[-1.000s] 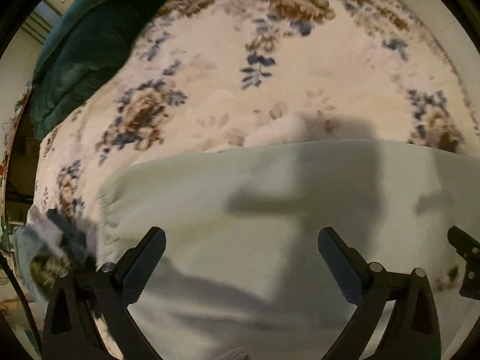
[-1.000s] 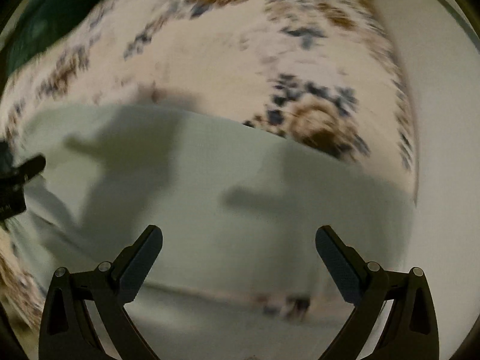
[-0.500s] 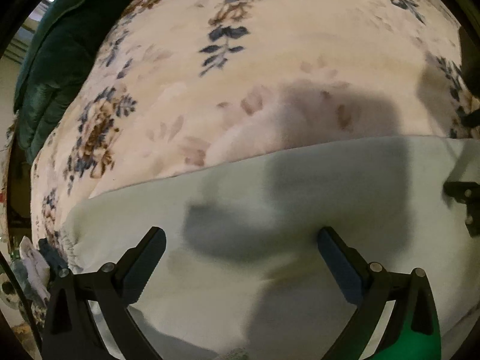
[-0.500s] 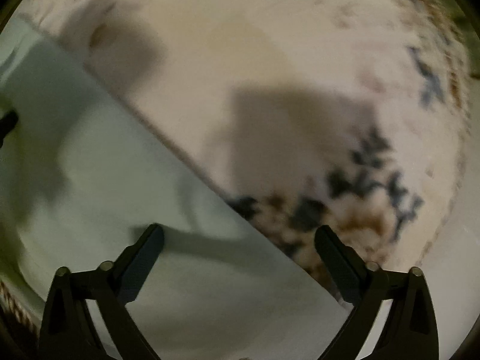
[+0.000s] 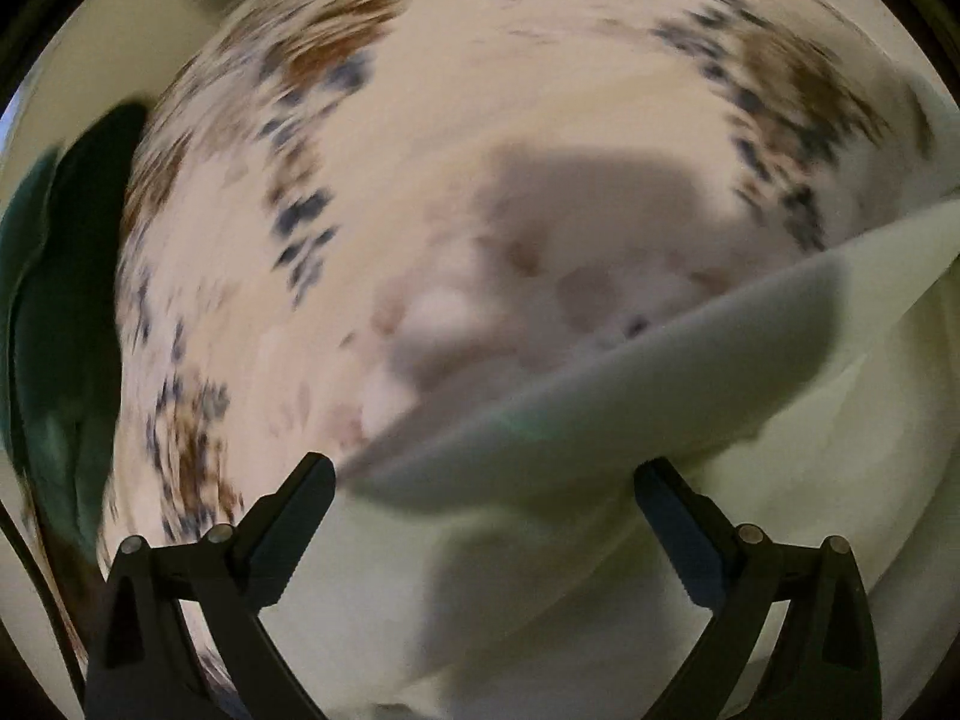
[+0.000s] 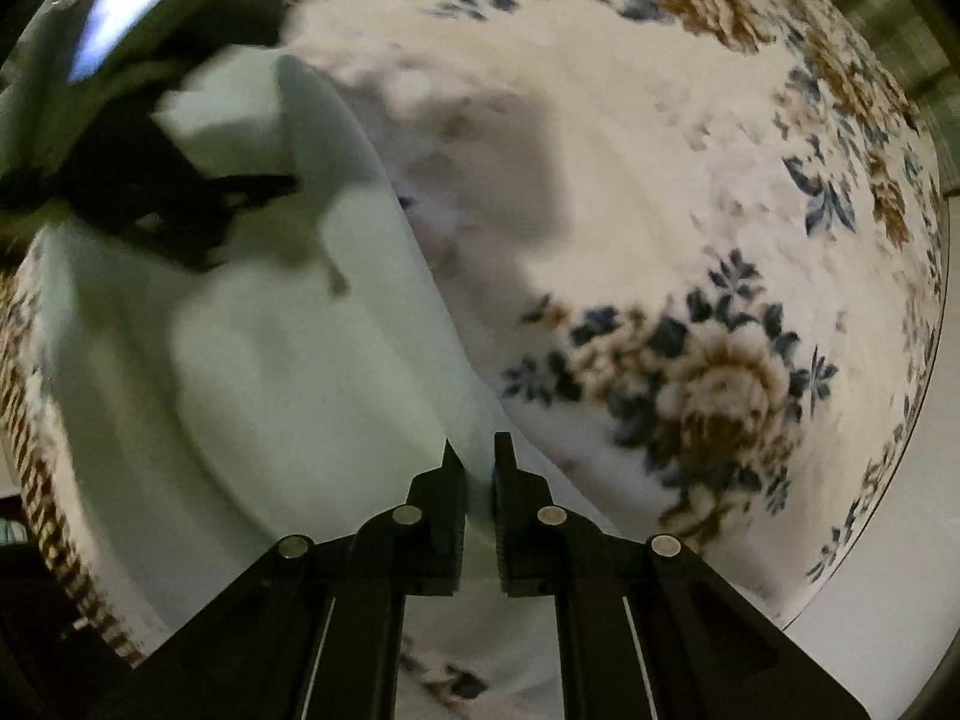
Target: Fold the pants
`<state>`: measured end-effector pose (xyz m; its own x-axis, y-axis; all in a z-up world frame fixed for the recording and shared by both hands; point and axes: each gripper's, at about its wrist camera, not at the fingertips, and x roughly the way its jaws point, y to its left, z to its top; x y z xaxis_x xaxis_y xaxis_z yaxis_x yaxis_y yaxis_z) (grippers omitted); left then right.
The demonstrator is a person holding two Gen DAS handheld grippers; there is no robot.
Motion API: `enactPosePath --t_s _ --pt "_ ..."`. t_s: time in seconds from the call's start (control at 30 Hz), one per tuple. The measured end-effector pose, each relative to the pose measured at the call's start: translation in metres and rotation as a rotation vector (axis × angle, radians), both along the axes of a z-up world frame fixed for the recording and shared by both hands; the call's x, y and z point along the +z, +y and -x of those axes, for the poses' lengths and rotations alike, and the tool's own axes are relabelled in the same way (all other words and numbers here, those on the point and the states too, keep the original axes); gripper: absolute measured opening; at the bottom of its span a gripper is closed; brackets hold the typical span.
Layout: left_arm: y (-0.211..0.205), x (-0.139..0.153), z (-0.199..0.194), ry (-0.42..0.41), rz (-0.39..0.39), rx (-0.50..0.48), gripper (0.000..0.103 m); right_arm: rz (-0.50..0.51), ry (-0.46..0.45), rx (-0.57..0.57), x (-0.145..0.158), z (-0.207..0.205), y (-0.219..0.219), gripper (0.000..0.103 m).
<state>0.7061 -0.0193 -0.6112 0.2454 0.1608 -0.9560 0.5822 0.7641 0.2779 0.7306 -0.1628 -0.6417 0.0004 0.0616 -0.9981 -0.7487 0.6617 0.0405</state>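
The pale mint-green pants lie folded on a floral bedspread. My right gripper is shut on the pants' right edge, with the fabric pinched between its fingers. In the left wrist view, which is blurred, the pants fill the lower right, and their upper edge is lifted as a fold. My left gripper is open, its fingers spread above the pants' edge. The left gripper also shows as a dark shape in the right wrist view, over the pants' far end.
The cream bedspread with blue and brown flowers covers the bed. A dark green pillow or blanket lies at the left side. The bed's edge and a pale wall are at the right.
My right gripper has closed on the pants' right edge; it was open before. Both views have swung around, and the pants' edge has lifted. My left gripper stays open.
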Motion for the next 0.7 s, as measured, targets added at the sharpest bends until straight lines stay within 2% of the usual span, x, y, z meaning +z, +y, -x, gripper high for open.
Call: enactPosePath --t_s 0.07,0.13,0.17,0.2,0.27,0.3,0.37,0.5,0.6,0.7 --pt "-0.010 -0.003 0.004 0.009 -0.020 -0.089 0.101 -0.024 0.005 -0.008 0.006 0.020 0.007 0.008" --pt "-0.018 -0.005 0.008 0.022 -0.014 -0.176 0.077 -0.030 -0.004 -0.017 0.008 0.038 0.020 0.008" --pt "-0.020 -0.006 0.009 0.047 0.011 -0.197 0.045 -0.035 0.003 -0.029 0.009 0.042 0.022 0.008" --pt "-0.021 -0.006 0.008 0.082 0.051 -0.193 0.028 -0.036 0.000 -0.035 0.010 0.046 0.023 0.008" --pt "-0.024 -0.004 0.013 0.084 0.056 -0.202 0.018 -0.041 -0.007 -0.055 0.013 0.053 0.029 0.008" --pt "-0.023 0.000 0.018 0.076 0.065 -0.200 0.015 -0.042 -0.008 -0.067 0.014 0.054 0.028 0.008" --pt "-0.018 0.010 0.028 0.064 0.096 -0.180 0.014 -0.050 -0.024 -0.101 0.020 0.058 0.029 0.008" --pt "-0.002 0.061 0.062 0.023 0.209 -0.100 0.012 -0.103 -0.033 -0.191 0.039 0.071 0.014 0.008" --pt "0.009 0.103 0.105 -0.005 0.291 -0.006 0.012 -0.166 -0.043 -0.279 0.063 0.097 0.002 0.008" --pt "0.021 0.121 0.152 0.025 0.360 0.116 0.012 -0.245 -0.030 -0.368 0.085 0.135 -0.008 0.008"
